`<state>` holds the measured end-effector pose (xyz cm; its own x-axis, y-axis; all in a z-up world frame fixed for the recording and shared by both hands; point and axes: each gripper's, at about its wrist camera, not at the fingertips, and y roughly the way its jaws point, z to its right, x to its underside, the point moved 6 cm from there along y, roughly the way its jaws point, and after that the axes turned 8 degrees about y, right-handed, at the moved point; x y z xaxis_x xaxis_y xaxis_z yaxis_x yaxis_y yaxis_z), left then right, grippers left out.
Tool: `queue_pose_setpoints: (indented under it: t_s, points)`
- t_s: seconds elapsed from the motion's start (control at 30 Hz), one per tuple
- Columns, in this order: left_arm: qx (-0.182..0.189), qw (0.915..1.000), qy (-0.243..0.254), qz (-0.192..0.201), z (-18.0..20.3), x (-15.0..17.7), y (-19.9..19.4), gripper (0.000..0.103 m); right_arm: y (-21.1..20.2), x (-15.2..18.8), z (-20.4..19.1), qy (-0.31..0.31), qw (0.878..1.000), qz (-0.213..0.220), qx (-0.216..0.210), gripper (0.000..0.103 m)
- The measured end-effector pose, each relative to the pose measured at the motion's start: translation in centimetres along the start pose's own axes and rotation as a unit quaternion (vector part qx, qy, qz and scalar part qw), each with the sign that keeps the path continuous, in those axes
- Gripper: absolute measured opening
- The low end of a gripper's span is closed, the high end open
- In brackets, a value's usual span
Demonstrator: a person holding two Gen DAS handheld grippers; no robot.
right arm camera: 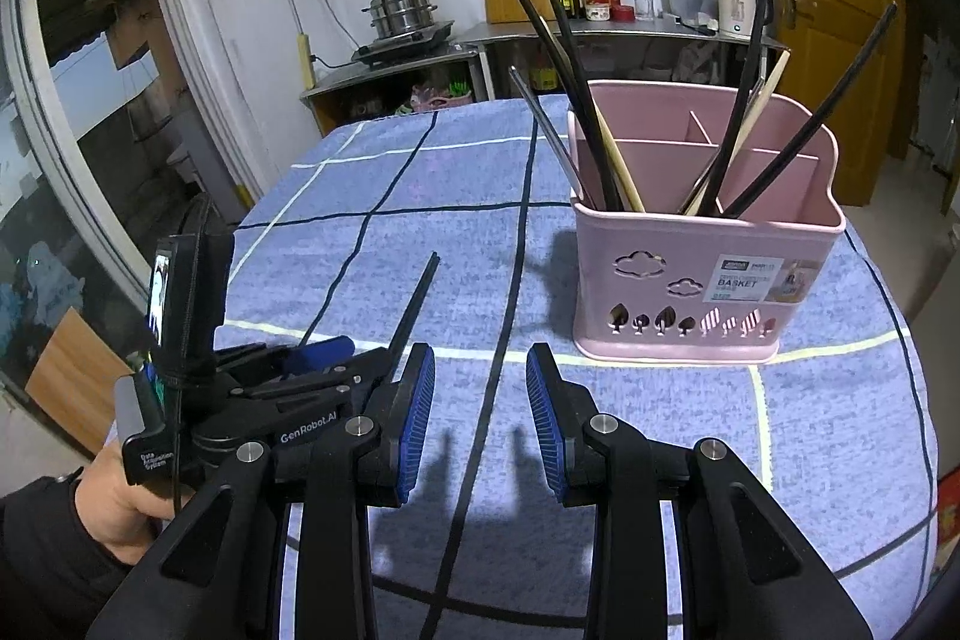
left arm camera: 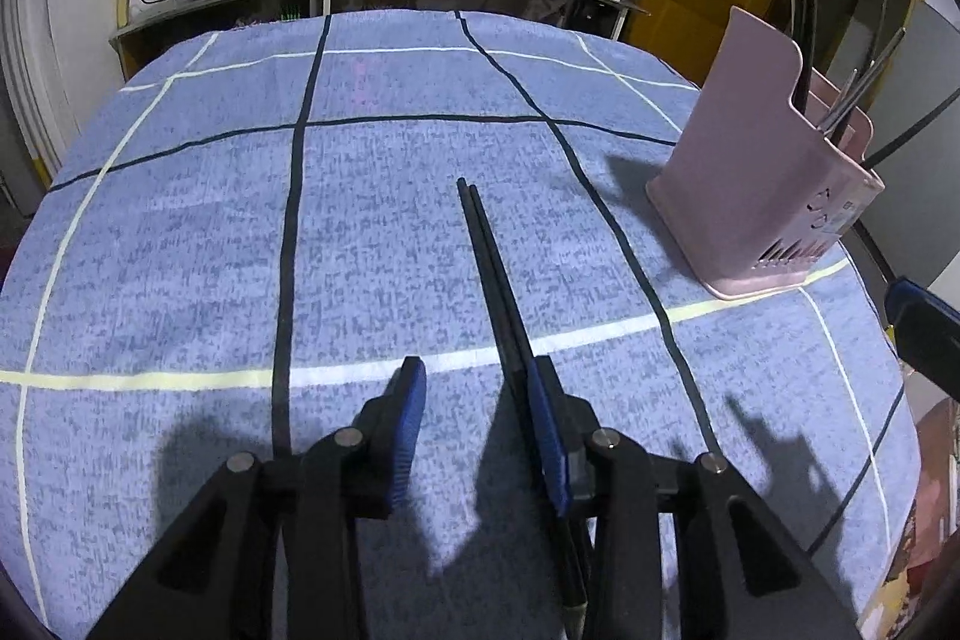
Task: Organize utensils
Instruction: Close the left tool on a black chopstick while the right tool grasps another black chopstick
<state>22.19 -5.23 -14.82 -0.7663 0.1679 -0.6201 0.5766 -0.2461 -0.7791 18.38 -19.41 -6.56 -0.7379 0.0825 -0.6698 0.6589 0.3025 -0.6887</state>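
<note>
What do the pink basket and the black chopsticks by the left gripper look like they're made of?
Pink basket: moulded plastic, matte, judging by the cut-out clouds and uniform thin walls. Black chopsticks: smooth, dark, slight sheen; probably plastic or lacquered wood, can't tell which. They lie against the open left gripper's right finger.

The left claw (left arm camera: pixel 477 388) is spread wide, its 2 blue-padded fingers (left arm camera: pixel 411 430) well apart and pointing forward, low over the bench. The right claw (right arm camera: pixel 480 379) is likewise spread, its 2 blue pads (right arm camera: pixel 546 424) facing each other across a clear gap, angled slightly downward toward the bench. In the right wrist view the left claw (right arm camera: pixel 336 358) shows from the side, low and roughly level, and the person's left hand (right arm camera: pixel 117 505) in a dark sleeve grips its handle from behind.
</note>
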Motion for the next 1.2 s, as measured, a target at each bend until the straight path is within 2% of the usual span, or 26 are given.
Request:
queue_pose_setpoints:
  t_s: [0.2, 0.33, 0.37, 0.47, 0.5, 0.73, 0.83, 1.1, 1.2]
  points:
    - [-0.017, 0.9998, 0.006, 0.001, -0.6, -0.2, 0.1, 0.038, 0.2, 0.1, 0.1, 0.002, 1.0, -0.003, -0.001, 0.033]
    - [-0.047, 0.998, 0.043, -0.002, 0.2, -0.2, 0.3, 0.036, 0.1, 0.3, 0.1, 0.003, 1.0, -0.002, -0.002, 0.033]
    - [-0.044, 0.9982, 0.041, -0.003, 0.1, -0.2, 0.3, 0.034, 0.2, 0.3, 0.1, 0.004, 1.0, -0.004, -0.003, 0.033]
    - [-0.051, 0.9982, 0.032, -0.005, -1.0, 0.1, -0.1, 0.014, 0.3, 0.5, -0.2, 0.003, 1.0, -0.006, -0.004, 0.033]
    - [-0.051, 0.9984, 0.024, -0.006, -1.6, 0.3, -0.4, 0.013, 0.3, 0.5, -0.3, 0.002, 1.0, -0.007, -0.005, 0.033]
    - [-0.059, 0.9981, -0.016, -0.009, -6.5, 2.6, -2.6, 0.012, 2.4, 0.8, -2.1, 0.001, 0.999, -0.023, -0.023, 0.033]
    - [-0.047, 0.9982, -0.036, -0.009, -7.9, 3.2, -3.2, 0.012, 4.0, 1.0, -3.4, -0.007, 0.999, -0.035, -0.031, 0.033]
    - [-0.025, 0.9956, -0.09, -0.001, -9.8, 1.6, -2.1, 0.015, 9.1, 0.6, -5.6, -0.025, 0.998, -0.06, -0.026, 0.033]
    - [-0.025, 0.9952, -0.095, 0.0, -10.3, 1.1, -1.5, 0.015, 10.8, 0.4, -6.0, -0.025, 0.997, -0.068, -0.02, 0.033]
